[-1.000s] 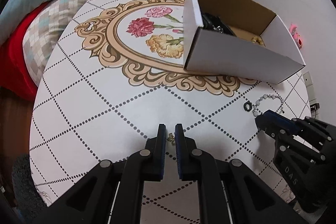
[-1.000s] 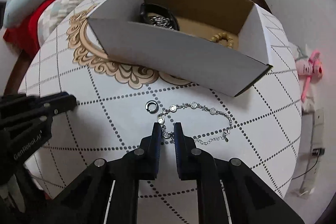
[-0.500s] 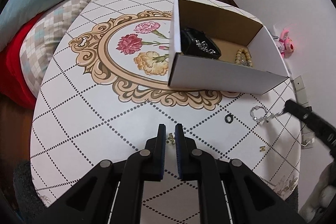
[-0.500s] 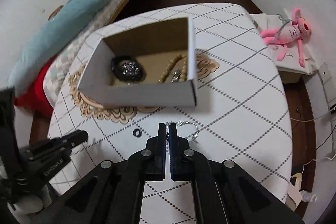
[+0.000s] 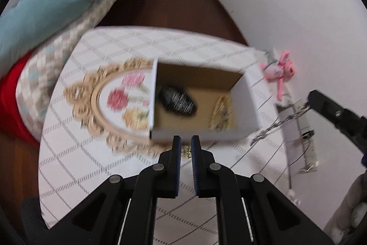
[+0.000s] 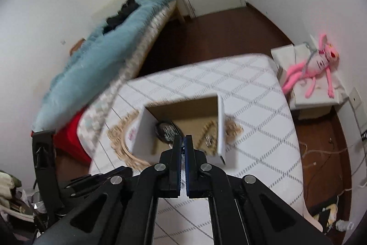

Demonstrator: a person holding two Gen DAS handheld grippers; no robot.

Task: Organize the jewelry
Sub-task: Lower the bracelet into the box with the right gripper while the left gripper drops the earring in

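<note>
Change: both tools have risen off the table since a second ago, each carrying a piece — box drop looks next.
Left tool: clenched on small gold earring.
Right tool: clamped on silver chain, dangling beside box.
Box: holds black band, beads.

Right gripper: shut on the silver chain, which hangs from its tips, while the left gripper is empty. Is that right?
Not quite. The left gripper is not empty: the left wrist view shows a small gold piece pinched between its fingers. The right gripper does hold the silver chain, hanging beside the box.
</note>
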